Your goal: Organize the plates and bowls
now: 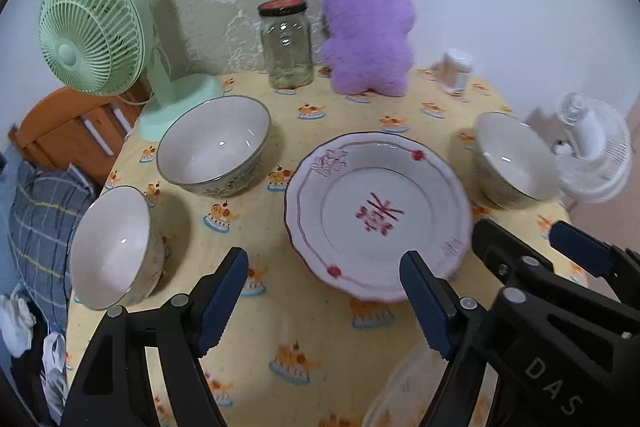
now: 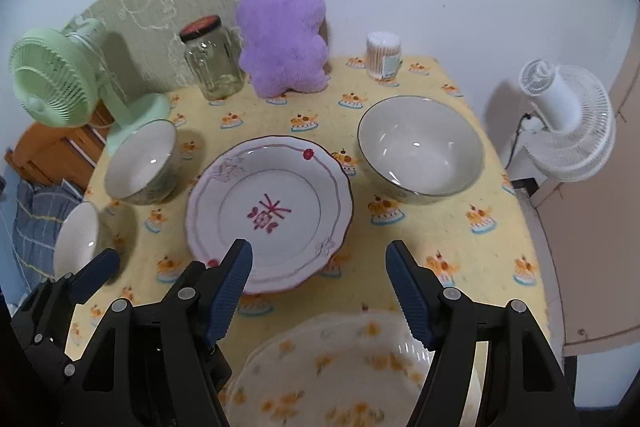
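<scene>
Plate, white with red pattern [image 2: 269, 214], is sitting mid-table on the yellow cake-print tablecloth [image 2: 460, 227]; a second plate, clear glass [image 2: 340, 367], is lying at the near edge beneath the right gripper [image 2: 322, 291]. Bowls, three: the largest [image 2: 420, 151] is standing right of the patterned plate, a medium one [image 2: 142, 163] left of it, the smallest [image 2: 78, 239] nearer the left edge. Left gripper [image 1: 324, 301] and right gripper are both hovering above the table, jaws apart, gripping nothing.

Left gripper [image 1: 324, 291] and right gripper [image 2: 319, 283] hover side by side, fingers apart.
</scene>
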